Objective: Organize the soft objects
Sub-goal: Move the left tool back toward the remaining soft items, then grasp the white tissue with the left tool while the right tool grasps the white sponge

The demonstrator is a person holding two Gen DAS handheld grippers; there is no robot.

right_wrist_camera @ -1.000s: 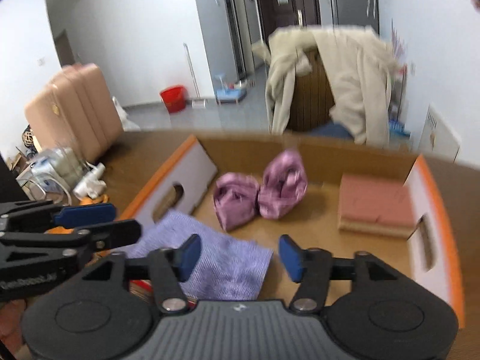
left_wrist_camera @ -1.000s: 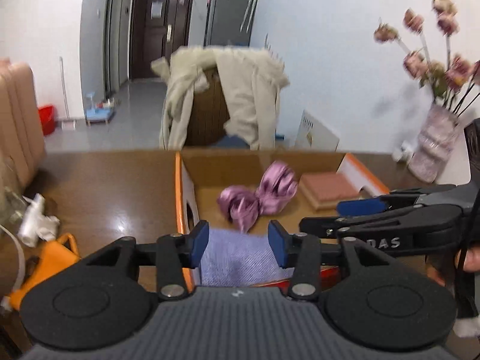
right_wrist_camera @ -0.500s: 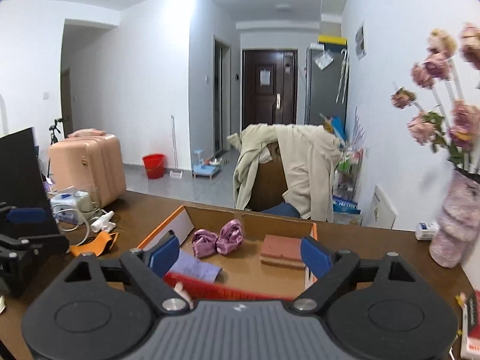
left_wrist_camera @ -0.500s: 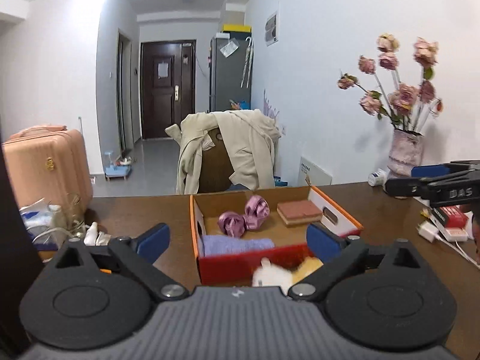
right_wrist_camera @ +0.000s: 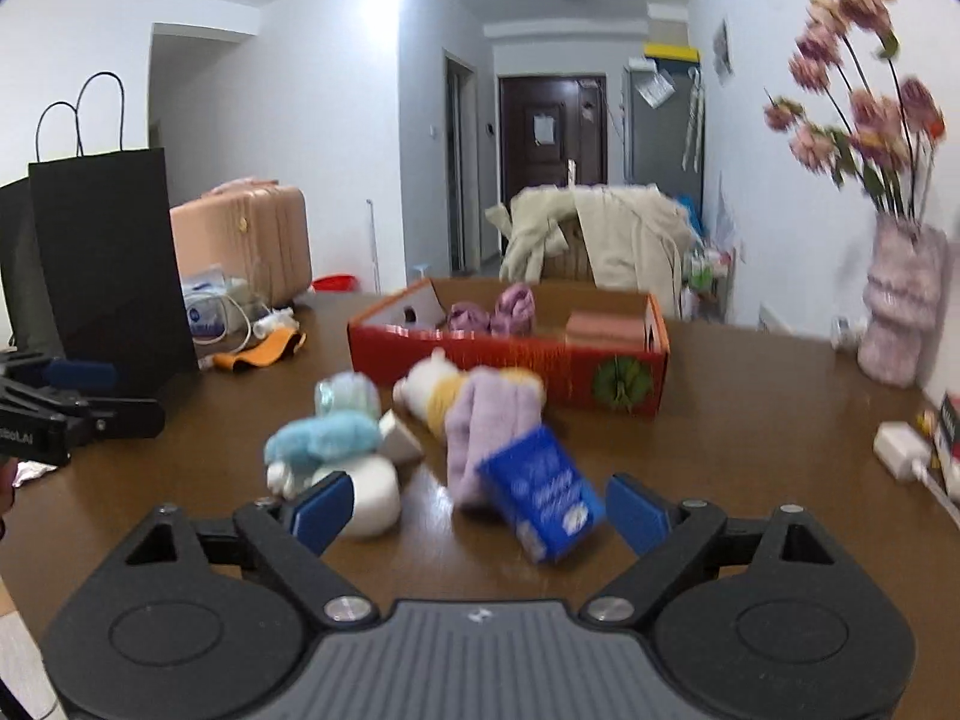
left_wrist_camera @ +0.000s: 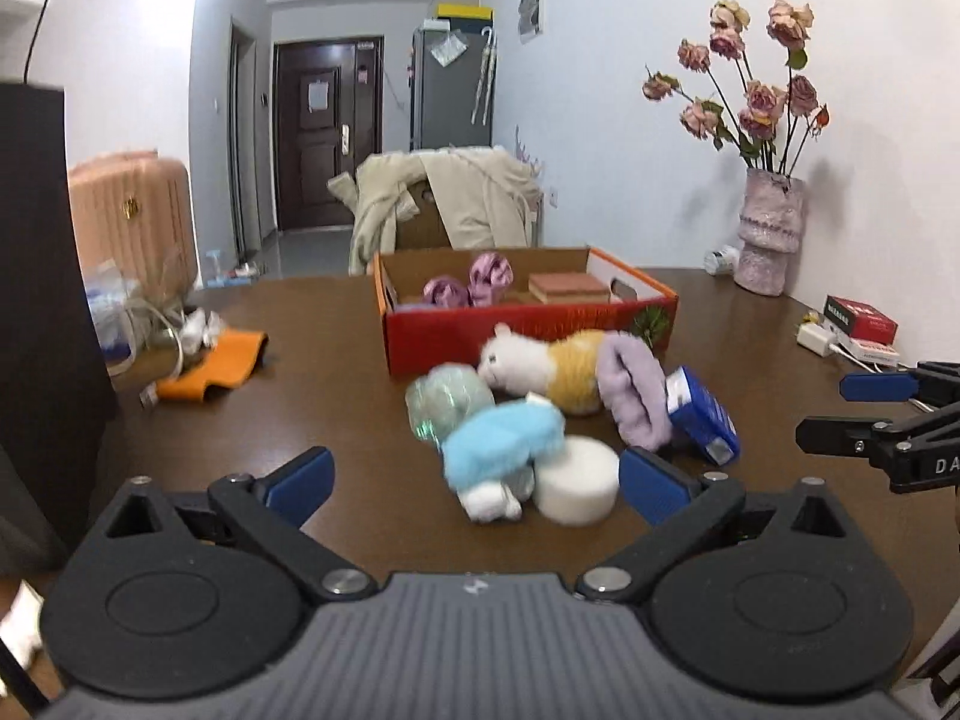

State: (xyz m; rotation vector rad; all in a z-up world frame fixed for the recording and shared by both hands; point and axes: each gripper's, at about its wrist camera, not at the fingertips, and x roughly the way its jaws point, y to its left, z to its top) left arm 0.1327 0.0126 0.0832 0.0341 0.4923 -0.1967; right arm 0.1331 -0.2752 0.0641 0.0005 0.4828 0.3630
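Both my left gripper (left_wrist_camera: 474, 483) and right gripper (right_wrist_camera: 474, 513) gape wide with nothing held, the left's jaws widening, ready for the soft pile: blue plush (left_wrist_camera: 504, 441) dead ahead of the left, box (left_wrist_camera: 528, 321) beyond it for sorting

Home: suitcase (left_wrist_camera: 129, 213), coat-draped chair (left_wrist_camera: 444, 198)

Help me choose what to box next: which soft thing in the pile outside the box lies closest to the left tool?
The white round puff, lying nearest the left tool, just ahead of its open fingers; the fluffy blue toy lies beside it, the plush farther back.
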